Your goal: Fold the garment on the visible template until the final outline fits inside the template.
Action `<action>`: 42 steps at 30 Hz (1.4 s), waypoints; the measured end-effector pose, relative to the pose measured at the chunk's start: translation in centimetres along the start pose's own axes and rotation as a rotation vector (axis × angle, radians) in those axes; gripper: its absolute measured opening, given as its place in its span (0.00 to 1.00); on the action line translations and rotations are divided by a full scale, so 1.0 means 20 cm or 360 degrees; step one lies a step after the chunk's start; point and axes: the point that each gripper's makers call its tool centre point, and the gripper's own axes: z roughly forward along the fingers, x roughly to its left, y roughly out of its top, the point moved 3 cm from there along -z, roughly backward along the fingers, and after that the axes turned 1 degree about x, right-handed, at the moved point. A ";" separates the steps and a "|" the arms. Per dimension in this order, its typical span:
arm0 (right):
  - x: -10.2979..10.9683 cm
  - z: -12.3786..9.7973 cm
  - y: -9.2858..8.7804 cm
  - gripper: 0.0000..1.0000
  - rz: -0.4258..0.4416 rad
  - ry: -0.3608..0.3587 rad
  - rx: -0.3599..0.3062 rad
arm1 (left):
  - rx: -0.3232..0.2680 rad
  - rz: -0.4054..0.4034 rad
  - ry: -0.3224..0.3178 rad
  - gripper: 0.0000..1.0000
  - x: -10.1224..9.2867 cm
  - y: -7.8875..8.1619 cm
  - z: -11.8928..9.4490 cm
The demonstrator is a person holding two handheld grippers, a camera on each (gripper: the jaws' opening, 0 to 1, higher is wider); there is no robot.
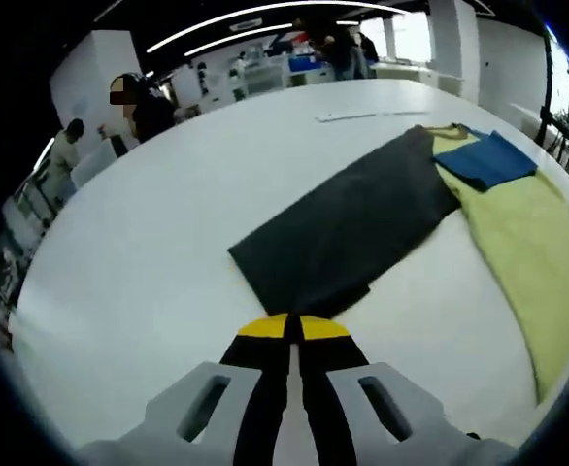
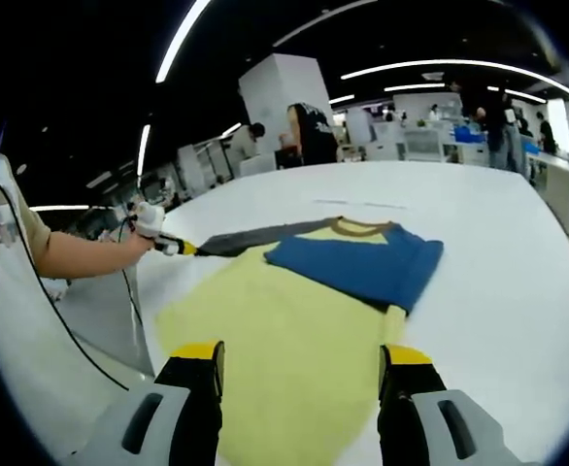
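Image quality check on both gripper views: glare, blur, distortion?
Left gripper view: strong fisheye bend, white table evenly lit, grey sleeve sharp, window glare at top right. Right gripper view: ceiling light strips curve, shirt clear, background people soft, bright window at right edge.

Table: we see a broad white table [image 2: 498,223] running far back.
Pillar: beyond the table, a white pillar [image 2: 286,92] rises to a dark ceiling.
Lights: long strip lights [image 2: 178,39] curve above the pillar.
People: we see people [image 1: 149,105] standing beyond the table's far edge.
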 end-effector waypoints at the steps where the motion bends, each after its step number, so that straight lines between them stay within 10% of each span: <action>1: 0.00 0.00 0.00 0.62 0.0000 0.0001 0.0001 | 0.0001 -0.0001 -0.0002 0.00 0.00 0.00 0.00; 21: -0.03 -0.03 -0.02 0.63 0.0005 -0.0020 0.0006 | -0.0189 -0.0193 -0.0019 0.13 0.05 0.10 -0.08; 42: -0.04 -0.07 -0.04 0.63 0.0017 -0.0076 0.0028 | -0.0031 -0.0442 -0.0065 0.16 0.11 0.07 0.11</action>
